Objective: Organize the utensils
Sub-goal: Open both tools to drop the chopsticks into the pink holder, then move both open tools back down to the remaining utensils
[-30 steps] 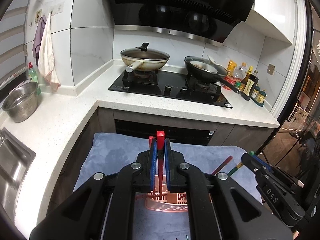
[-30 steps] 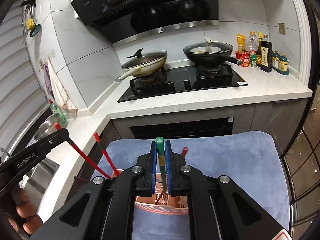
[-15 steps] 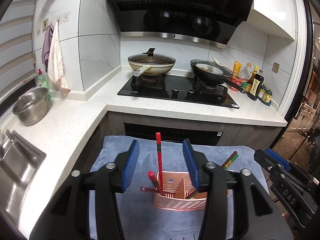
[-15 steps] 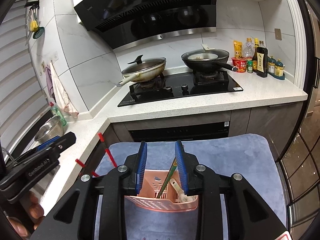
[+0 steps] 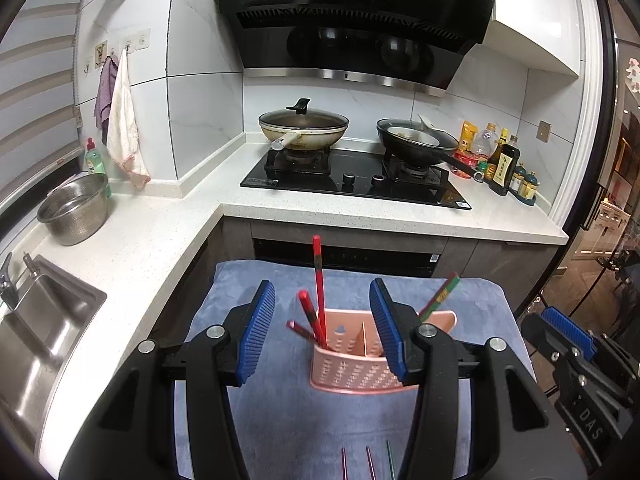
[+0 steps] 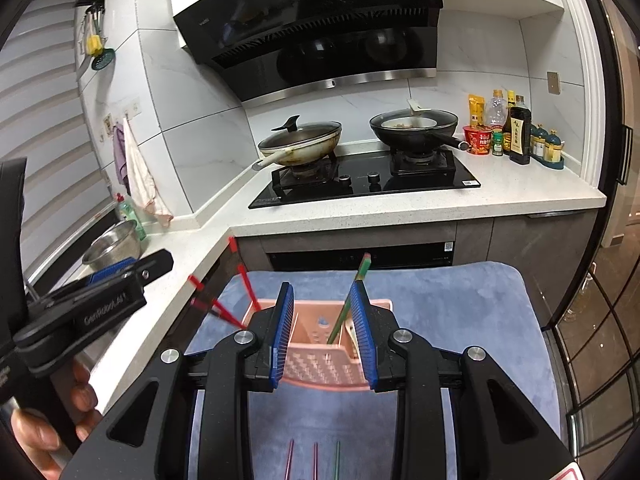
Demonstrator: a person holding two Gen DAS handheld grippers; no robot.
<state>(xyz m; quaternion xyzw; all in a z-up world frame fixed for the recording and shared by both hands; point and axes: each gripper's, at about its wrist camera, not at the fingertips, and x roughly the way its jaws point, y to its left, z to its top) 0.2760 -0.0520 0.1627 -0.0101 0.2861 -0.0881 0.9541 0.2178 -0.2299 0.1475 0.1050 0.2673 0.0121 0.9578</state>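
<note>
Both grippers empty. Left gripper (image 5: 322, 330) jaws spread wide, right gripper (image 6: 322, 332) jaws part-spread, nothing pinched in either; the pink holder (image 5: 352, 372) sits beyond the tips, mid-cloth on the blue towel (image 5: 280, 420), which lies on a surface near the counter (image 5: 152, 240). Red chopsticks (image 5: 318, 280) stand and lean in the holder's left compartment, a green chopstick (image 6: 350, 300) leans in the right one. More sticks (image 6: 314, 460) lie flat on the towel at the near edge, under the grippers: two reddish, one green, only the ends visible. Handling guess: thin, stiff, light, probably smooth lacquer, so slippery and prone to roll or pivot in the pads. Pinch near mid-length or slightly toward the thick end, pads square across the shaft, and lift off the soft towel without dragging. The holder looks like light perforated plastic and could tip if a stick levers against its rim.
</note>
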